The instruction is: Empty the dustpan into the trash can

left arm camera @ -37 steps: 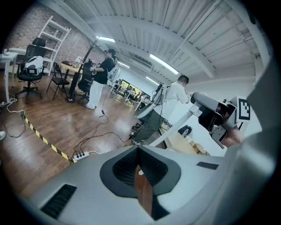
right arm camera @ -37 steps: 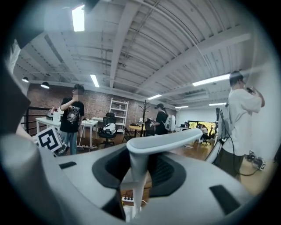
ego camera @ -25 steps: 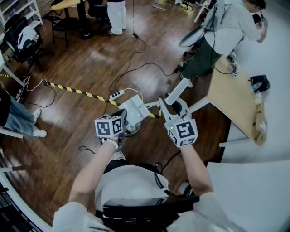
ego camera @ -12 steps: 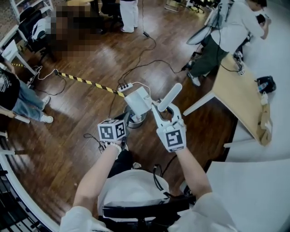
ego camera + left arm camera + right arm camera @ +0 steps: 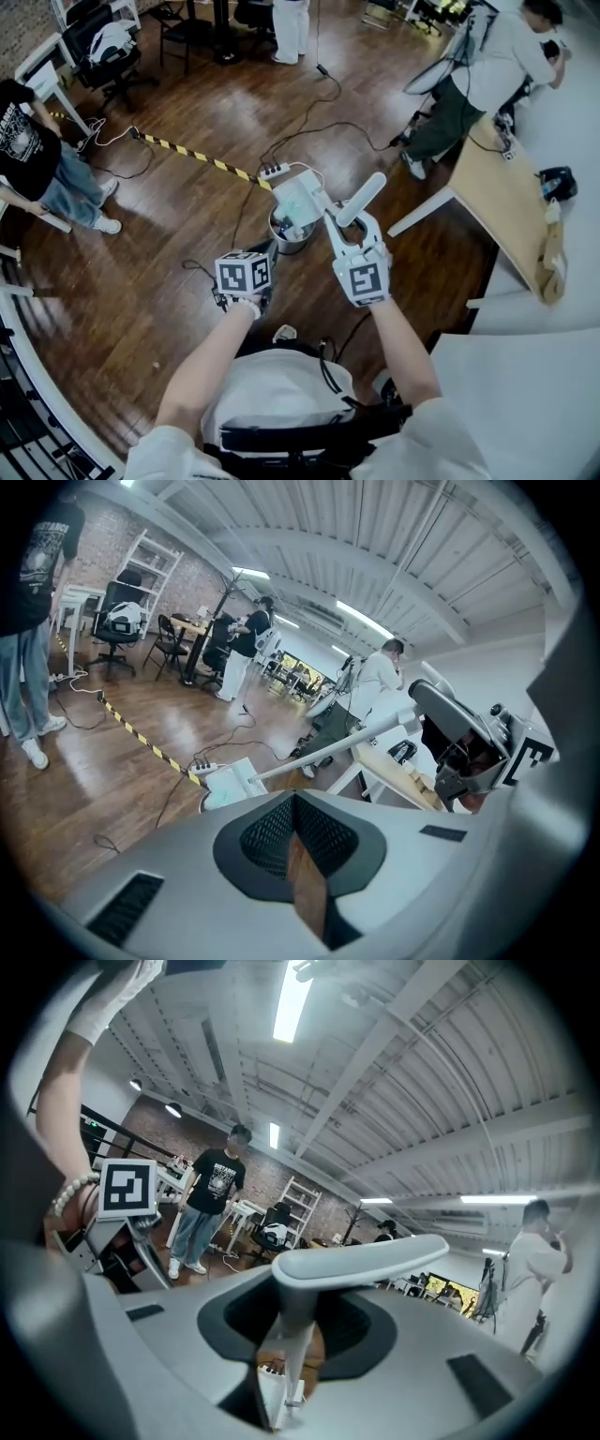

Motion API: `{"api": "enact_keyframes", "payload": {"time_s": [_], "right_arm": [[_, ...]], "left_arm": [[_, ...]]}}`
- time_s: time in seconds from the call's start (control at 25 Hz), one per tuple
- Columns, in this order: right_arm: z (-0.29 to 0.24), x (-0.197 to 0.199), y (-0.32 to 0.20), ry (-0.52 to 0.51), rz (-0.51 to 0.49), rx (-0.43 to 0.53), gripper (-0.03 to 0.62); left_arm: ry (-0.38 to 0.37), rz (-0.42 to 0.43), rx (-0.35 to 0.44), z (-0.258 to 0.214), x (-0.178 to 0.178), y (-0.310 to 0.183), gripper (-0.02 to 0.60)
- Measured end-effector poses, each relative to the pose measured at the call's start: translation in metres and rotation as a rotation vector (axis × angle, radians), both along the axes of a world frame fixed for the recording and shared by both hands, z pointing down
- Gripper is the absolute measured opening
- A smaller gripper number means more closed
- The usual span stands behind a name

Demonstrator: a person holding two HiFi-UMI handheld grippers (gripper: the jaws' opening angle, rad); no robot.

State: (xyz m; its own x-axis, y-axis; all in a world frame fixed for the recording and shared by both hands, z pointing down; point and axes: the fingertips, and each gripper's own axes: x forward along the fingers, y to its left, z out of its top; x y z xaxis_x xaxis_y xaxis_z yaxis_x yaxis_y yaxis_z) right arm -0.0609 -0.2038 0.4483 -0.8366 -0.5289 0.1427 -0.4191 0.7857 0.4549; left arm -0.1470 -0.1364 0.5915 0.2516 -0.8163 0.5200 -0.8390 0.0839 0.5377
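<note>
The right gripper (image 5: pixel 348 232), clamped on the white plastic long-handled dustpan (image 5: pixel 298 198), holds its pan over the small round metal trash can (image 5: pixel 285 243) ahead, the left gripper (image 5: pixel 295 855) pinched together empty, so tipping seems barely begun.

I log: floor (image 5: pixel 169 244), glossy dark wood planks; dustpan (image 5: pixel 298 199), smooth matt white plastic; trash can (image 5: pixel 284 244), shiny, metal-looking rim.

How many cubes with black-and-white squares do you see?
2. One cube is on the left gripper; the other cube is on the right gripper, which holds the dustpan. None seems hidden.
</note>
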Motion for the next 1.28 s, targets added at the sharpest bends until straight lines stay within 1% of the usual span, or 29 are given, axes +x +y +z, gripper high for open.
{"api": "enact_keyframes", "payload": {"time_s": [0.24, 0.4, 0.52, 0.72, 1.04, 1.16, 1.28], "right_arm": [[0.013, -0.003, 0.034, 0.018, -0.015, 0.043, 0.118], [0.021, -0.015, 0.054, 0.069, -0.021, 0.06, 0.118], [0.025, -0.028, 0.062, 0.079, -0.018, 0.061, 0.118], [0.031, -0.035, 0.066, 0.082, 0.007, 0.046, 0.118], [0.036, -0.044, 0.074, 0.108, 0.014, 0.045, 0.118], [0.032, -0.044, 0.065, 0.078, 0.056, 0.02, 0.118], [0.02, -0.041, 0.042, 0.037, 0.119, -0.014, 0.118]], "left_arm": [[-0.005, 0.058, -0.006, -0.002, -0.006, 0.014, -0.012], [-0.006, 0.068, -0.003, -0.005, -0.025, 0.027, -0.012], [0.009, 0.067, -0.012, 0.0, -0.039, 0.037, -0.012], [0.022, 0.079, -0.007, 0.001, -0.048, 0.044, -0.012], [0.025, 0.093, -0.005, 0.002, -0.06, 0.052, -0.012], [0.033, 0.1, -0.005, 0.005, -0.062, 0.055, -0.012], [0.039, 0.105, -0.008, 0.006, -0.063, 0.057, -0.012]]}}
